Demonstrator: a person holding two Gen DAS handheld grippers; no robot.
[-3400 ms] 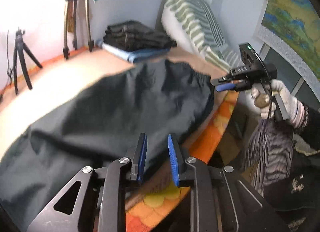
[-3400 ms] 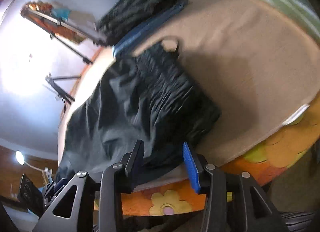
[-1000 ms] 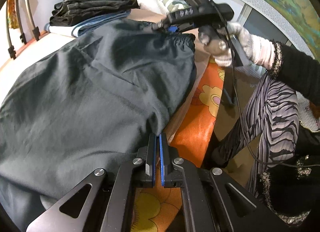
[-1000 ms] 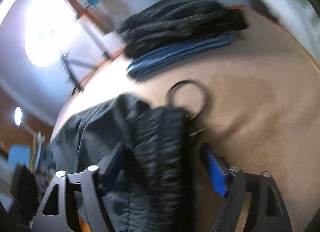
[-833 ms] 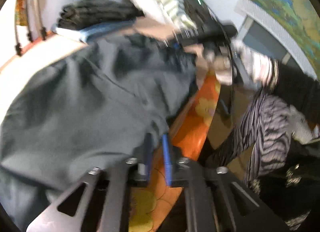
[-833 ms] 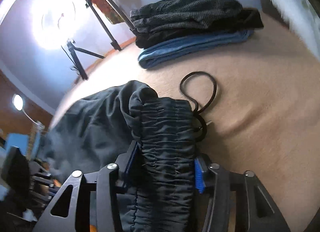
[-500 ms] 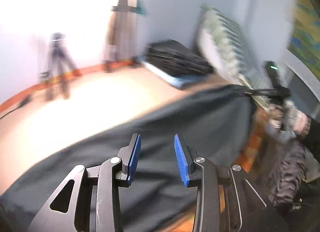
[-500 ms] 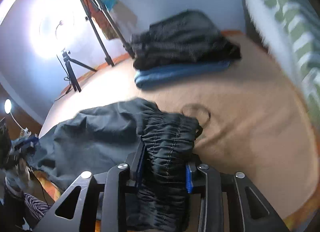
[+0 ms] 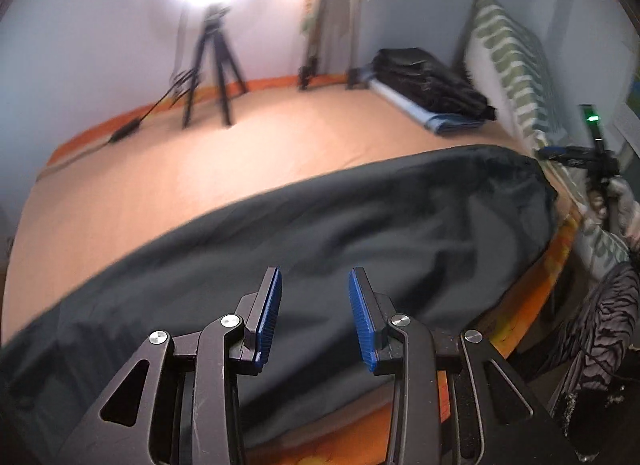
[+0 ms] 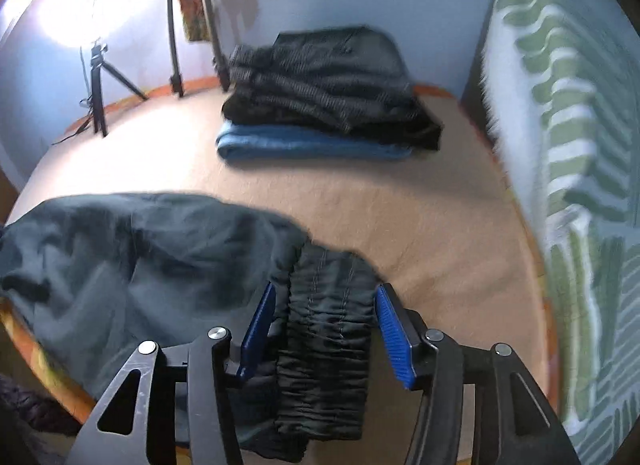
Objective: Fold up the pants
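Observation:
Dark grey pants [image 9: 320, 233] lie spread along the near edge of a tan bed [image 9: 224, 169]. My left gripper [image 9: 314, 317] is open and empty, hovering above the leg part. In the right wrist view the gathered elastic waistband [image 10: 328, 321] lies between the blue pads of my right gripper [image 10: 324, 325], whose jaws stand open around it, not pinching. The rest of the pants [image 10: 120, 249] spreads to the left. The right gripper [image 9: 576, 155] also shows far right in the left wrist view, beside the waist end.
A stack of folded dark clothes on a blue one [image 10: 328, 105] sits at the far side of the bed. A striped green-white pillow [image 10: 568, 113] stands on the right. Tripods [image 9: 212, 77] and a bright lamp stand at the back. An orange flowered sheet [image 9: 532, 297] hangs over the bed's edge.
My left gripper let go of the pants edge, opened and rose above the fabric. My right gripper closed on the waistband, then opened wide again; the waistband stays between its jaws.

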